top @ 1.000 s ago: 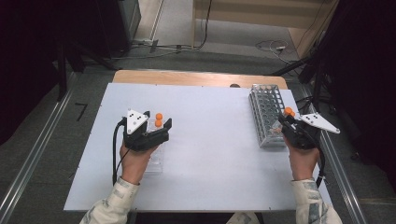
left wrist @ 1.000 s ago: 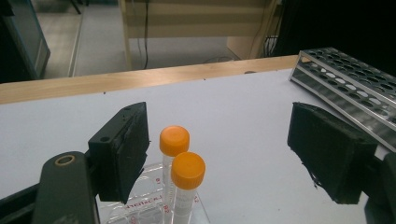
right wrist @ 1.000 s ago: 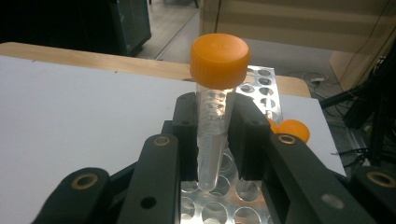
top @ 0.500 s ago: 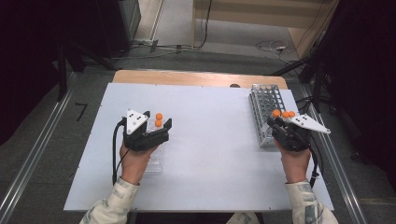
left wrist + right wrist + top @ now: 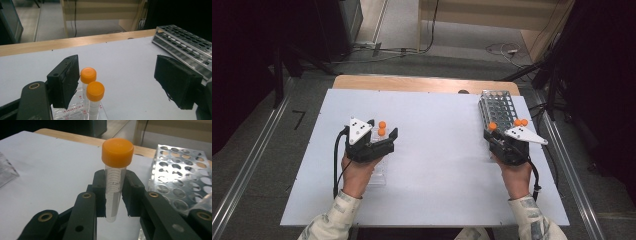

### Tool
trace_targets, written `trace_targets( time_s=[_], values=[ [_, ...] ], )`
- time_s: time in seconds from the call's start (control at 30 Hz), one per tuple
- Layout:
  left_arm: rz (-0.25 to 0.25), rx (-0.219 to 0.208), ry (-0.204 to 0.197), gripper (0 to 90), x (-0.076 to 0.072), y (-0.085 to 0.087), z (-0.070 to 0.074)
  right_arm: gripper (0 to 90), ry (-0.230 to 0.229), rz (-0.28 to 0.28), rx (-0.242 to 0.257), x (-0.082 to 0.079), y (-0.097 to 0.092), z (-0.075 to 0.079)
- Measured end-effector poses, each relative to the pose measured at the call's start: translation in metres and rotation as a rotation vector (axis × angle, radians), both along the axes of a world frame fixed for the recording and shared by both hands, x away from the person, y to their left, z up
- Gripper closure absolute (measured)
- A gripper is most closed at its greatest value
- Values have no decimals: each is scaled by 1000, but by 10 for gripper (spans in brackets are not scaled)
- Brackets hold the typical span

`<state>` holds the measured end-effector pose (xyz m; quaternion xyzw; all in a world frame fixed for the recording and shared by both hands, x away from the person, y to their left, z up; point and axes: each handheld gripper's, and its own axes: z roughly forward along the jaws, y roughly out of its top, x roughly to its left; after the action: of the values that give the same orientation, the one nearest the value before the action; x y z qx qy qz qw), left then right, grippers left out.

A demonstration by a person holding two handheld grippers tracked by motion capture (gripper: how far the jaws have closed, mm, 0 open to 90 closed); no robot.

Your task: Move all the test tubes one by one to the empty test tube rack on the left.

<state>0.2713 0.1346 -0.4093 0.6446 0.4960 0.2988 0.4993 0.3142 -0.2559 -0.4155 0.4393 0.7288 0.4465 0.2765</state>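
My right gripper [image 5: 115, 195] is shut on a clear tube with an orange cap [image 5: 117, 150], held upright. In the high view this tube [image 5: 492, 126] stands just left of the metal tube rack [image 5: 499, 102], with my right gripper [image 5: 493, 134] at the rack's near left corner. Two more orange-capped tubes [image 5: 521, 122] stand in that rack. My left gripper [image 5: 120, 80] is open. Two orange-capped tubes [image 5: 91, 83] stand in a small clear rack [image 5: 72, 110] close to its left jaw. From above, my left gripper [image 5: 382, 131] straddles those tubes [image 5: 382, 124].
The white table [image 5: 437, 165] has a wooden strip [image 5: 422, 82] along its far edge. The metal rack [image 5: 185, 45] lies at the far right in the left gripper view. The clear rack [image 5: 6, 172] shows at the left edge of the right gripper view.
My right gripper has carried its tube leftward, off the rack, uncovering two capped tubes in the rack. The left gripper has not moved.
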Motion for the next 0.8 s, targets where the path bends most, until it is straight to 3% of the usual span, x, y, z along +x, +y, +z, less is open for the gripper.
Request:
trace_targets(
  time_s=[0.8],
  values=[
    [-47, 14, 2, 206, -4, -15, -2, 716, 52, 152, -28, -12, 45, -17]
  ],
)
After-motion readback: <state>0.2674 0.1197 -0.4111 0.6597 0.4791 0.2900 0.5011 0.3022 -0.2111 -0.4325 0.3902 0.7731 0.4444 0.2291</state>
